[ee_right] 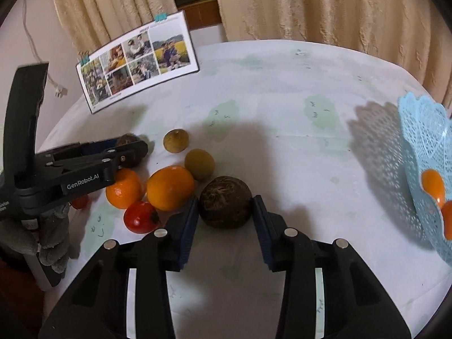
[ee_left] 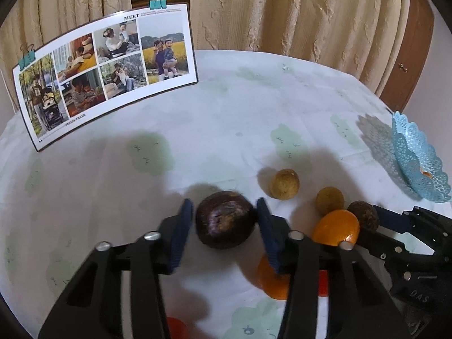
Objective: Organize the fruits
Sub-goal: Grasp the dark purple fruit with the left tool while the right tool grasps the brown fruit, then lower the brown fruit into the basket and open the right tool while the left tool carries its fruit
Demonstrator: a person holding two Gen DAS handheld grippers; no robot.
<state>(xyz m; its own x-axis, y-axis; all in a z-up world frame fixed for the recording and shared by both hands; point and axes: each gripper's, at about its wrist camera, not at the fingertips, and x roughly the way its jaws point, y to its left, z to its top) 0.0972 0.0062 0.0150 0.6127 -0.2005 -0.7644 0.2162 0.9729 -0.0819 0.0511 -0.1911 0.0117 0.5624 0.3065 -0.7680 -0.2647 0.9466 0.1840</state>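
Pale cloth with faint green prints covers the round table [ee_right: 282, 107], and beige curtains [ee_right: 325, 8] hang behind it.

Nearest in the right wrist view, the right gripper [ee_right: 225, 220] has its blue pads pressed to both sides of a dark brown fruit [ee_right: 225, 202] that sits on the cloth. Just left of it lie a red tomato [ee_right: 140, 217] and two oranges [ee_right: 170, 188], close together, with two small tan fruits [ee_right: 199, 163] right behind them. At the right edge stands a blue lace basket [ee_right: 418, 141] with orange fruit already in it.

Towards the left edge, a gloved hand [ee_right: 48, 240] holds the left gripper [ee_left: 224, 220]. In its own view its pads are clamped on a dark purple fruit [ee_left: 224, 223], also resting on the cloth. From there the oranges, the tan fruits and the right gripper's brown fruit lie to its right, and the basket stands beyond them at the right edge.

At the far left edge a photo board [ee_left: 107, 67], held by teal clips [ee_left: 157, 0], stands upright before the curtains.
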